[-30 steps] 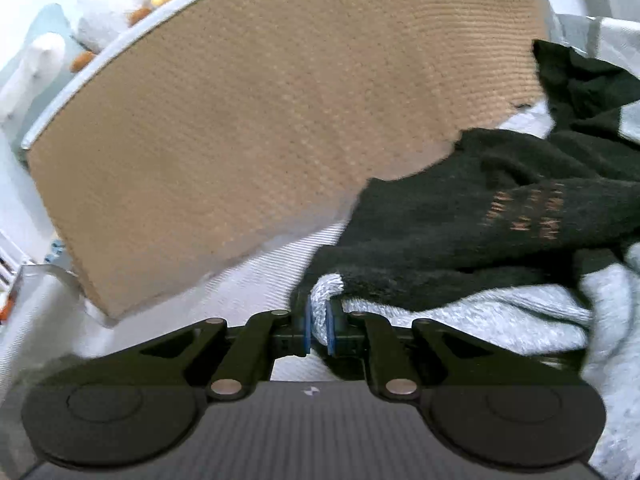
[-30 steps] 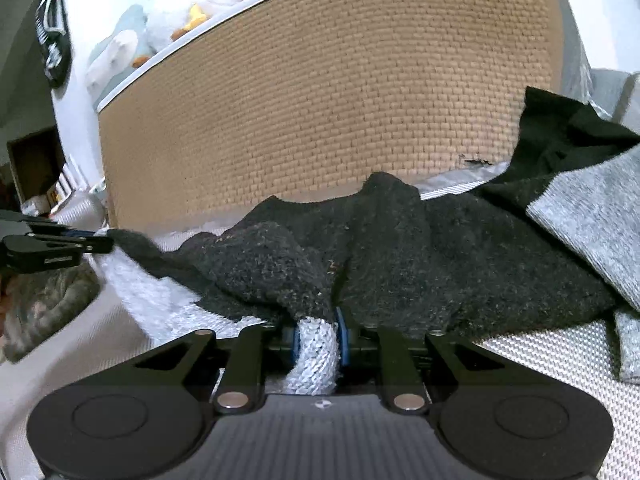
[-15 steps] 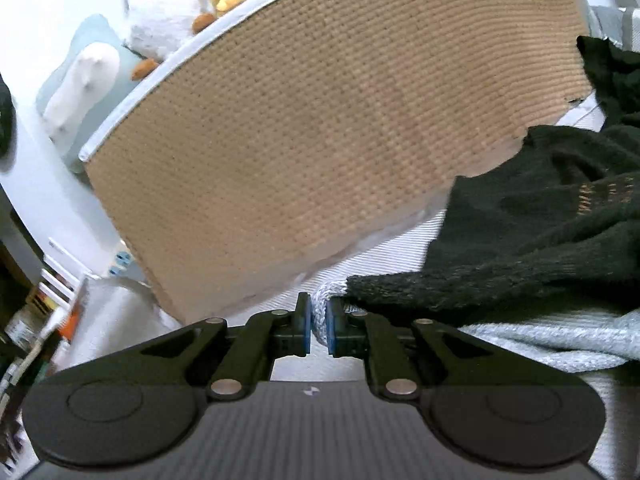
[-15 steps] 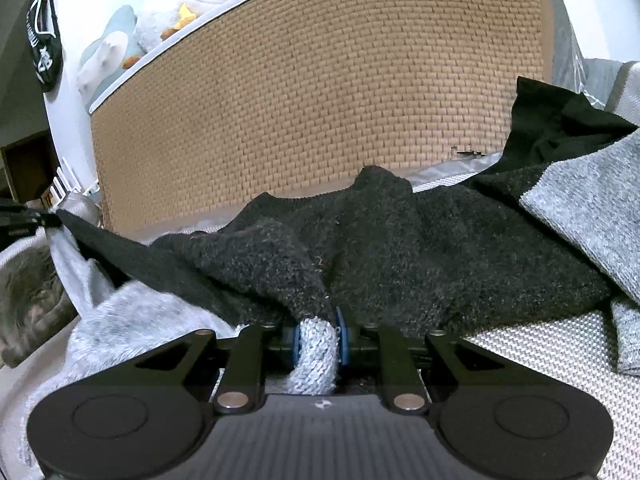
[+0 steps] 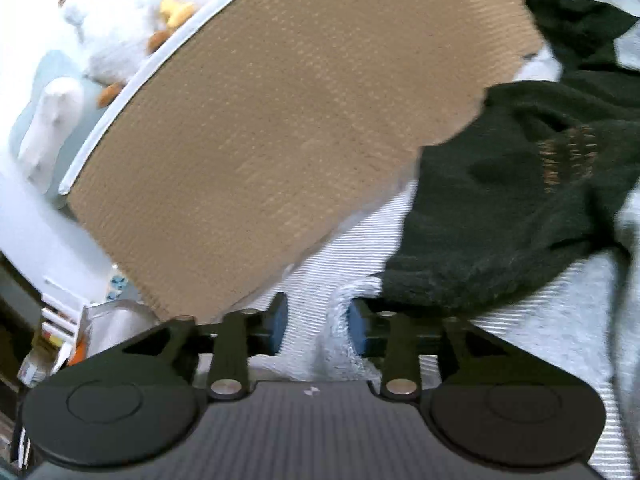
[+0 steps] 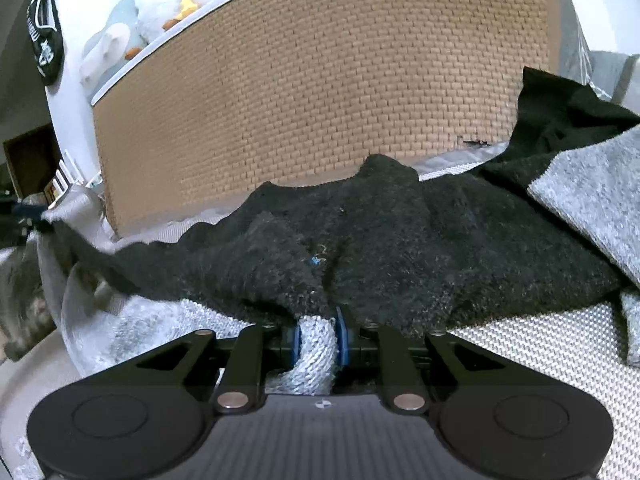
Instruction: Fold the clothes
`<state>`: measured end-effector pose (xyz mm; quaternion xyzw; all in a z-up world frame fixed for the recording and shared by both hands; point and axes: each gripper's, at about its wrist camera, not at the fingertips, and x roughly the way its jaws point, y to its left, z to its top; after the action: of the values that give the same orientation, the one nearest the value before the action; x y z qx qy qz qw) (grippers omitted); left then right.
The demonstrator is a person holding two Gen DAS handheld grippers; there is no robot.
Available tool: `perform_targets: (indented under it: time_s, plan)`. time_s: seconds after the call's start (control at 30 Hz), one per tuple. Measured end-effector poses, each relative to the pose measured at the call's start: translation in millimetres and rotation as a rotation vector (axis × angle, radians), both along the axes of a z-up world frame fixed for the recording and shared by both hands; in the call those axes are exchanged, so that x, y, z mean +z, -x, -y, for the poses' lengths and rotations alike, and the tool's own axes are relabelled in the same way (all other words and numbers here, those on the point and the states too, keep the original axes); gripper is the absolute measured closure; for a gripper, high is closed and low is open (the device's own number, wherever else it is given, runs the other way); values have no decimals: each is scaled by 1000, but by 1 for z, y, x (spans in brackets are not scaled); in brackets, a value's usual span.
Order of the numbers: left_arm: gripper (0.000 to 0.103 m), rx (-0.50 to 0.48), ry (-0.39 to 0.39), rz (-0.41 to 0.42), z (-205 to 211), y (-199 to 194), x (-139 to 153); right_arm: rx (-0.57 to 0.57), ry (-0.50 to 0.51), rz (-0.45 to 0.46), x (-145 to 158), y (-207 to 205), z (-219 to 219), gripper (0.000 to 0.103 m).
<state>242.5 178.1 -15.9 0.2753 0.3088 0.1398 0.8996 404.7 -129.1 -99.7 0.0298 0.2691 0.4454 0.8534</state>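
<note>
Fingers point(image 6: 297, 334) around garment edge point(image 6: 316, 344)

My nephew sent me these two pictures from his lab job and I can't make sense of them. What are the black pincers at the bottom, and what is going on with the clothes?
There is no robot here: a person holds a two-fingered tool in each hand, and each tool carries a wide-angle camera looking along its fingers. One picture comes from the left tool, the other from the right tool. Both look across a bed towards a woven tan headboard. A black and grey knitted garment lies crumpled on the pale bedcover. The right tool pinches a grey edge of the garment between its blue pads. The left tool's jaws are opening, with a grey corner lying loose between them. Plush toys sit behind the headboard.
</note>
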Motion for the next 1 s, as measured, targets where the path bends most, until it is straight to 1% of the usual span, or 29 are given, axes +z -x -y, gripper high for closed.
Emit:
perform_targets:
  time_s: [0.17,0.33,0.53,0.57,0.7,0.8,0.9,1.0]
  plan:
    - [64,59,154,35,2,9,-9,2,3,6,1,2,0,84]
    - [62,100,266,45,-9,20,-10,2,2,1,1,1,0,83]
    - [57,120,317,1,-18,35,-23,3,-2,-11,0,0,1,83]
    - [54,123,325,-10,-19,37,-26,3,-2,-12,0,0,1,83]
    - [53,136,356,-64,-22,48,-39,4,-5,-24,-1,-1,1,83]
    - [53,158,409,-69,-33,55,-41,4,-8,-35,-2,-2,2,83]
    - [52,196,412,-75,-48,61,-43,4,-10,-46,-3,-3,2,82]
    - [52,219,436,-75,-59,63,-46,4,-4,-48,-3,-3,1,82]
